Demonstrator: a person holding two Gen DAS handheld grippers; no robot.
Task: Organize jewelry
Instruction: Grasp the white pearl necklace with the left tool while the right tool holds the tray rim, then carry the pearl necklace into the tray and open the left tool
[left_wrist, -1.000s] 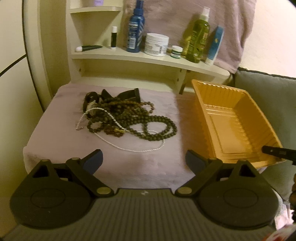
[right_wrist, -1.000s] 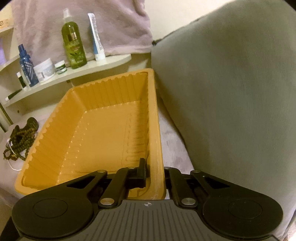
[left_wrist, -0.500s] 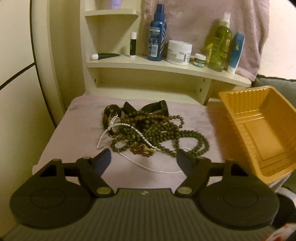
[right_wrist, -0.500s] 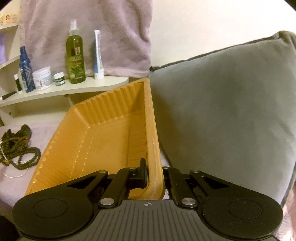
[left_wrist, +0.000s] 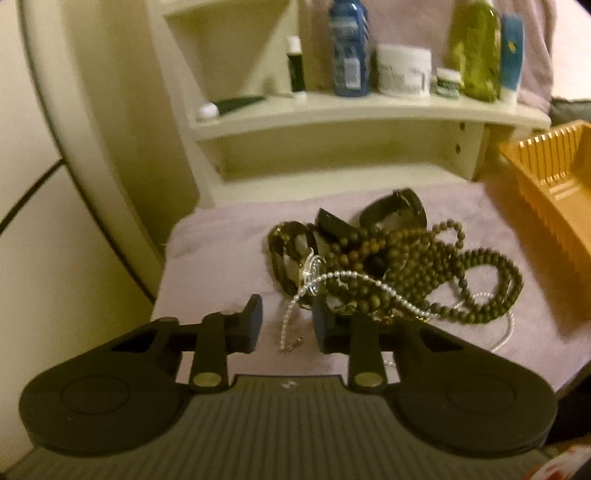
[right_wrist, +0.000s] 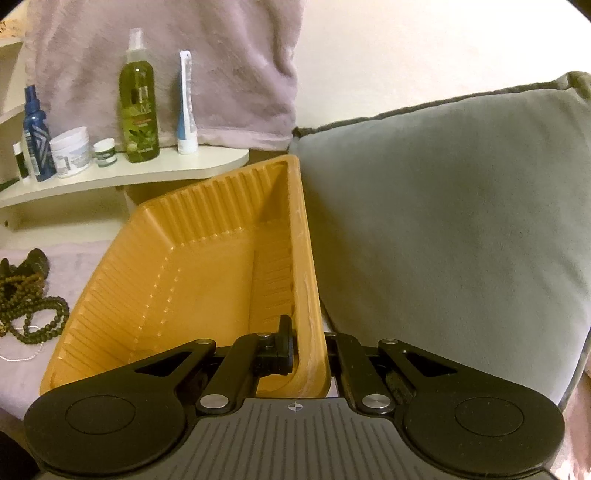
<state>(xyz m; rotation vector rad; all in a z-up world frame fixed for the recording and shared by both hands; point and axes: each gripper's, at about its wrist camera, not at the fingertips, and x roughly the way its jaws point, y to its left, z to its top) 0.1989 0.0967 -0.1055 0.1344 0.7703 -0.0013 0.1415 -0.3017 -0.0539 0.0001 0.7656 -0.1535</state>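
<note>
Jaws on the left gripper (left_wrist: 284, 325) stand partly apart, with a clear gap between the two dark pads, and the loose end of a white pearl strand (left_wrist: 295, 317) hangs down into that gap without either pad pressing on it. The right gripper (right_wrist: 308, 347) has its jaws pinched on the near right wall of the orange tray (right_wrist: 177, 280), one finger inside the tray and the other outside, and the tray sits tilted with its right side raised against a grey cushion (right_wrist: 443, 229). In the left wrist view the jewelry pile (left_wrist: 391, 266) lies on a mauve cloth (left_wrist: 221, 240): long loops of dark green and brown beads tangled together, the pearl strand running across them, and a couple of black bands at the back of the heap. The tray's ribbed corner shows at the far right of that view, apart from the pile. Behind the cloth a cream shelf (left_wrist: 332, 110) carries a blue bottle (left_wrist: 349, 48), a white jar (left_wrist: 402, 68), a green spray bottle (left_wrist: 474, 48) and a blue-and-white tube (left_wrist: 511, 55). The left wrist picture is blurred, so finer details of the clasp are unclear. From the right wrist view the beads lie left of the tray, and the tray holds no jewelry.
</note>
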